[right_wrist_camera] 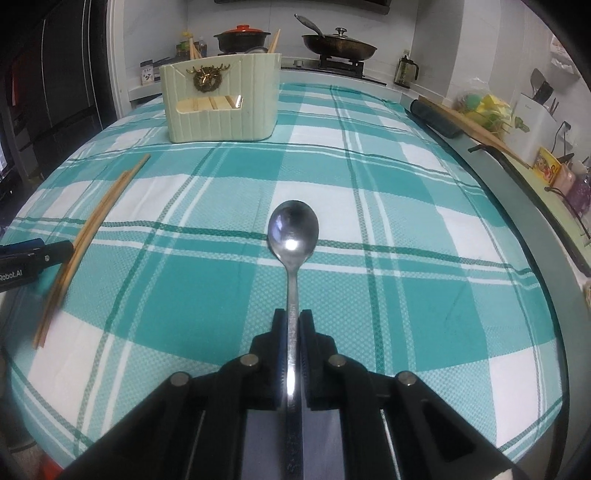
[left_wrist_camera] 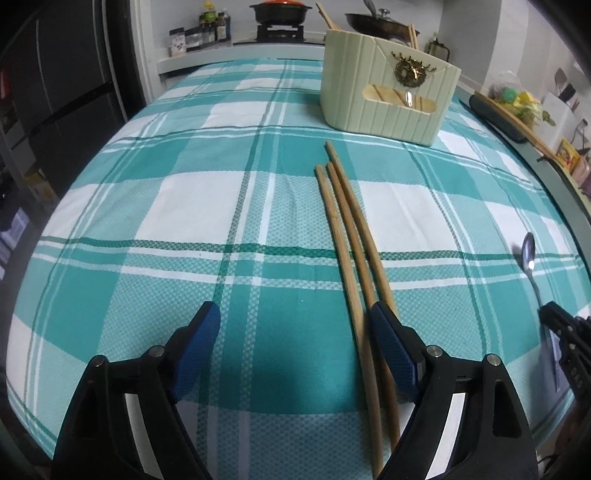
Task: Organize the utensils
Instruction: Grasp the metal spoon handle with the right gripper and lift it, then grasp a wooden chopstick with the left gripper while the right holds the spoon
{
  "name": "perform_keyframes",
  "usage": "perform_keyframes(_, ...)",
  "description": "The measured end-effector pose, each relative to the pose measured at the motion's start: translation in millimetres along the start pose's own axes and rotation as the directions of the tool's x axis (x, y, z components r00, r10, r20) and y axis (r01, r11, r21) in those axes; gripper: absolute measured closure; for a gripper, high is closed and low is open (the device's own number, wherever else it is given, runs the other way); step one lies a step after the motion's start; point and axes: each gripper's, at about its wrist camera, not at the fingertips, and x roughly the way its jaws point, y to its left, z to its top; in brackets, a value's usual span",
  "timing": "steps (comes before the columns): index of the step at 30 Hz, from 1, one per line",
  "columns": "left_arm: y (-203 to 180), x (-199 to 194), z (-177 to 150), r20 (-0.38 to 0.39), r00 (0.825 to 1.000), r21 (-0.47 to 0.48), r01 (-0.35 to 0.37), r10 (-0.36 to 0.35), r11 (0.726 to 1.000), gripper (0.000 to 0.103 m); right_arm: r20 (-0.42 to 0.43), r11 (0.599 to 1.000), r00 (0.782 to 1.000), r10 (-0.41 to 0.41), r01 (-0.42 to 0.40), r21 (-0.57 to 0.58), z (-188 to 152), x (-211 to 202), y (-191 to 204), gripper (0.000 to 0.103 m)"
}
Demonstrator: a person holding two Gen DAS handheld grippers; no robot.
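Observation:
Three wooden chopsticks point(left_wrist_camera: 351, 236) lie side by side on the teal plaid tablecloth point(left_wrist_camera: 184, 206). My left gripper point(left_wrist_camera: 293, 325) stands open over their near ends; one chopstick runs just inside its right finger point(left_wrist_camera: 391, 343), the others pass under it. My right gripper point(right_wrist_camera: 293, 317) is shut on the handle of a metal spoon point(right_wrist_camera: 293, 229), bowl pointing away. The spoon point(left_wrist_camera: 528, 254) also shows at the right edge of the left wrist view. A pale green utensil holder point(left_wrist_camera: 388, 96) with a gold deer emblem stands at the far side; the holder point(right_wrist_camera: 221, 99) has chopsticks in it.
Behind the table is a stove with a red-lidded pot point(right_wrist_camera: 242, 37) and a lidded pan point(right_wrist_camera: 338, 44). Bottles point(left_wrist_camera: 210, 26) stand at the back left. A dark rolled item point(right_wrist_camera: 436, 118) and a long wooden stick lie along the right edge, by a cluttered counter.

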Motion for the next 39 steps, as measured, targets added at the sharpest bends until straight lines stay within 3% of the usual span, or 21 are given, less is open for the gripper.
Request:
perform_keyframes(7,4,6,3,-0.017,0.999,0.009,-0.036,0.036,0.999,0.016,0.006,1.000,1.000,0.007,-0.007,0.006,-1,0,-1,0.095)
perform_keyframes(8,4,6,3,-0.019,0.999,0.015,-0.039,0.039,0.999,0.016,0.003,1.000,1.000,0.012,-0.012,0.011,0,1,-2,0.089)
perform_keyframes(9,5,6,4,-0.019,0.999,0.021,-0.035,0.036,0.999,0.016,0.000,1.000,1.000,0.016,-0.016,0.015,0,1,-3,0.074)
perform_keyframes(11,6,7,4,-0.024,0.999,0.028,-0.032,0.033,0.999,0.015,-0.011,0.999,0.999,0.040,-0.039,0.035,1,0,-8,0.053)
perform_keyframes(17,10,12,11,-0.059,0.998,0.069,-0.019,0.023,0.997,0.010,-0.042,0.996,0.997,0.061,-0.058,0.060,3,1,-21,0.052)
perform_keyframes(23,8,23,29,-0.147,0.989,0.147,0.031,-0.009,0.989,0.009,-0.062,0.996,0.996,0.067,-0.063,0.066,6,5,-24,0.052)
perform_keyframes(39,18,46,62,-0.138,0.990,0.124,0.032,-0.015,0.992,0.011,-0.088,0.996,0.993,0.077,-0.073,0.046,12,11,-25,0.049)
